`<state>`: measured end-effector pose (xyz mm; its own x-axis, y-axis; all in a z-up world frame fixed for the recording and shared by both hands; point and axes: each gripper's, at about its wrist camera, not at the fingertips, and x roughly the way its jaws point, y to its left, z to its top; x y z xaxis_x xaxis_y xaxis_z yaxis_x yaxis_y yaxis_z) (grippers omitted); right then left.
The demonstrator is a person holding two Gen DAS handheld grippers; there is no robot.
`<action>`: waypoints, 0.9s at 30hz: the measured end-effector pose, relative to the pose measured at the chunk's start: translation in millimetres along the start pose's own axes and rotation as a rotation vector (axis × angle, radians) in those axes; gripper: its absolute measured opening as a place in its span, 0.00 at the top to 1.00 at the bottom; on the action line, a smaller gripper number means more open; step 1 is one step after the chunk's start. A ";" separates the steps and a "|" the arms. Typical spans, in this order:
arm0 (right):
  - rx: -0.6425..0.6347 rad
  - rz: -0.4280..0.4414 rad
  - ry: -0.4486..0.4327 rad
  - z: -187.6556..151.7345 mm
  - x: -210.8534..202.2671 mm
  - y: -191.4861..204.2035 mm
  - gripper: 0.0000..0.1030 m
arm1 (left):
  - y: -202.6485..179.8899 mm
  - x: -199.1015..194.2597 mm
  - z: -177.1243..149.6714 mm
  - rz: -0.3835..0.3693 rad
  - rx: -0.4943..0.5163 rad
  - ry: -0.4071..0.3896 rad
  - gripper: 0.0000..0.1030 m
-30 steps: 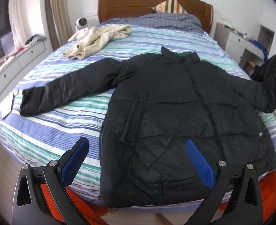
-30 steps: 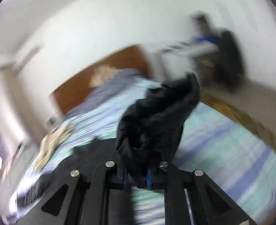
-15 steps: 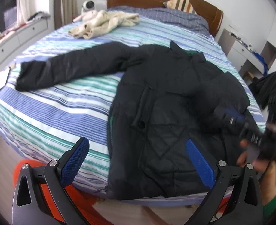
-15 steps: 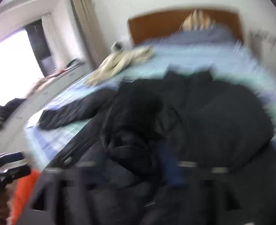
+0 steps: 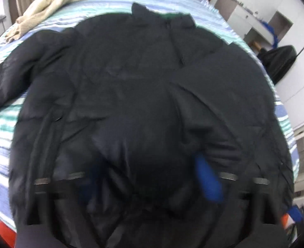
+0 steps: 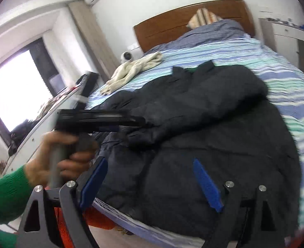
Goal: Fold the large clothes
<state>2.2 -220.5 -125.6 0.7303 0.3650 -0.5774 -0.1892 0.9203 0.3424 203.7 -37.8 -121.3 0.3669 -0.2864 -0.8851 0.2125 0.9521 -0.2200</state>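
A large black padded jacket [image 5: 131,95] lies front up on the striped bed [image 6: 286,70]. Its right sleeve [image 6: 203,103] is folded across the chest, and the other sleeve [image 5: 9,78] stretches out to the left. My left gripper [image 5: 150,184], blurred, hovers close over the jacket's lower front. Its jaws are closing with a bulge of dark fabric between the blue pads [image 5: 207,179]. In the right wrist view a hand in a green sleeve [image 6: 54,159] holds that left gripper [image 6: 139,122] at the folded sleeve's cuff. My right gripper [image 6: 150,184] stands open above the hem.
A cream garment [image 6: 135,70] lies near the pillows below the wooden headboard [image 6: 193,22]. A white dresser [image 5: 245,16] and a black bag [image 5: 280,60] stand to the right of the bed. A long counter [image 6: 48,113] runs under the window on the left.
My right gripper let go of the sleeve, which now lies folded across the jacket. My left gripper dropped in close over the jacket and its jaws narrowed.
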 end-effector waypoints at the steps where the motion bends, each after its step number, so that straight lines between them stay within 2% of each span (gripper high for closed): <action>1: 0.013 -0.031 -0.005 -0.9 -6.8 -5.0 0.16 | -4.2 -0.1 6.9 -0.002 0.005 -0.001 0.82; 2: 0.027 -0.054 -0.015 -1.1 -15.4 -11.3 0.16 | -8.4 -4.5 14.6 0.001 0.026 -0.015 0.88; 4: 0.046 -0.075 -0.035 2.6 -30.8 -24.6 0.16 | -13.7 -21.5 33.9 0.021 0.092 -0.082 0.89; 6: 0.048 -0.102 -0.052 21.3 -38.1 -39.4 0.16 | -9.9 -40.3 59.6 0.068 0.137 -0.167 0.89; 7: 0.043 -0.116 -0.051 27.3 -40.8 -44.6 0.22 | -4.6 -45.3 72.1 0.089 0.135 -0.197 0.89; 8: 0.033 -0.156 -0.049 46.1 -38.5 -54.5 0.43 | 3.0 -47.3 85.9 0.117 0.126 -0.227 0.89; 10: 0.035 -0.214 -0.036 73.0 -29.6 -69.2 0.59 | 23.6 -40.3 108.9 0.189 0.101 -0.266 0.89; 14: 0.110 -0.246 -0.009 134.5 11.3 -110.3 0.59 | 54.7 -3.9 116.5 0.207 0.055 -0.237 0.88; 18: 0.177 -0.270 0.046 181.0 75.6 -148.1 0.59 | 72.6 25.1 99.0 0.203 0.022 -0.228 0.84; 23: 0.169 -0.265 0.094 193.0 160.2 -177.2 0.59 | 84.8 43.7 87.7 0.186 -0.023 -0.224 0.73; 25: 0.180 -0.275 0.160 181.3 194.7 -190.7 0.59 | 85.4 44.6 84.9 0.183 -0.021 -0.228 0.71; 26: 0.215 -0.281 0.240 167.7 219.2 -204.6 0.61 | 86.8 46.3 82.9 0.177 -0.022 -0.231 0.69; 27: 0.232 -0.276 0.278 162.0 230.6 -213.2 0.62 | 88.1 47.8 81.3 0.161 -0.023 -0.234 0.68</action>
<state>317.3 -355.3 -211.7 0.5231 0.1634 -0.8364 0.1629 0.9442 0.2864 313.5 23.6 -149.6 0.5939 -0.1457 -0.7912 0.1146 0.9888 -0.0960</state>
